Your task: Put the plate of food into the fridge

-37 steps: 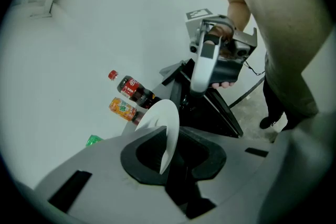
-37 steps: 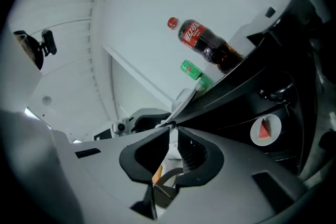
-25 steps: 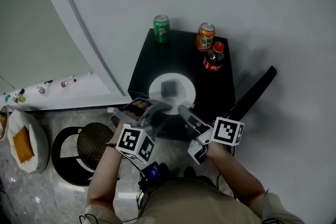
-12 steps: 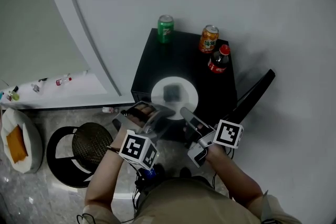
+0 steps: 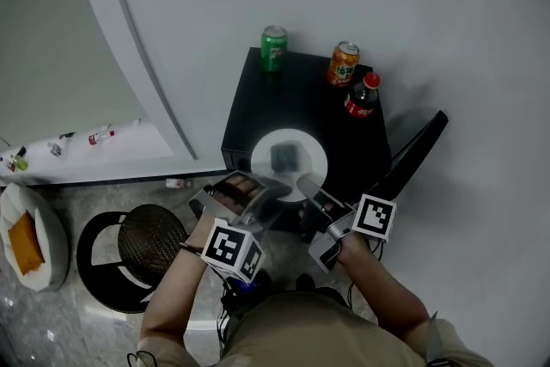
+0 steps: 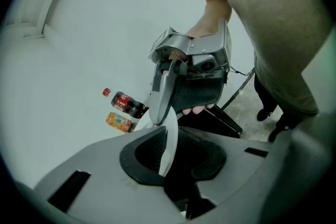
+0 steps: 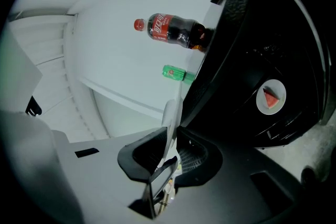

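- Head view: the fridge (image 5: 258,103) carries the plate (image 5: 263,159) at the front edge of its top.
- My left gripper (image 5: 262,185) clamps the plate's left rim.
- My right gripper (image 5: 307,184), its jaws just closing, pinches the right rim.

The black fridge (image 5: 258,99) is viewed from high above, steeply downward, in the head view. The left gripper view is rolled sideways and aimed closely at the right gripper (image 6: 156,115); the right gripper view is held near the fridge's edge. The cola bottle (image 5: 360,96) is shared by all three.
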Available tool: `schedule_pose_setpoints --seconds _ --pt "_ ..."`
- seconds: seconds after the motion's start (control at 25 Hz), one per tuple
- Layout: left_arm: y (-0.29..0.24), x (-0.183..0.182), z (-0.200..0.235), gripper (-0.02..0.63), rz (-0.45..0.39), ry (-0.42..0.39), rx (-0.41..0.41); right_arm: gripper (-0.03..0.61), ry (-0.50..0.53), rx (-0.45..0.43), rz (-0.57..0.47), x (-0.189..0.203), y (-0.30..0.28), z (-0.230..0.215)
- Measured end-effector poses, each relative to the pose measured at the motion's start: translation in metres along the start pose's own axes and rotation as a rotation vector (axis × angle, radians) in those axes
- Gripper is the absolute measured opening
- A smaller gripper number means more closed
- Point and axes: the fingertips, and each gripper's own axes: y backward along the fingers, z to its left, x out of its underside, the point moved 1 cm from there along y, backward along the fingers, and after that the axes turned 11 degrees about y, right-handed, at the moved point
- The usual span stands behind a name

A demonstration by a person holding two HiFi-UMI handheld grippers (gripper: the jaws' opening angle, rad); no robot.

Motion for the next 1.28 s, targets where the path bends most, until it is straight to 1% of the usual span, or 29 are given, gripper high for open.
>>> schedule_pose_setpoints --seconds 0.16,0.36,0.72,1.0,1.28 --pt "0.005 0.001 -0.008 0.067 -0.02 0.02 0.0 0.048 -0.05 -0.003 -0.011 0.007 0.003 0.002" --pt "0.013 0.001 -0.014 0.069 -0.041 0.024 -0.002 0.043 -0.129 -0.012 -0.02 0.018 0.004 0.005" --pt "0.028 0.004 -0.029 0.069 -0.061 0.034 -0.002 0.038 -0.203 -0.009 -0.035 0.039 0.009 0.008" --pt "0.038 0.008 -0.041 0.071 -0.07 0.045 -0.015 0.035 -0.219 -0.013 -0.036 0.055 0.011 0.01" --pt "0.041 0.005 -0.047 0.071 -0.101 0.051 -0.024 0.037 -0.223 -0.012 -0.046 0.059 0.017 0.011"
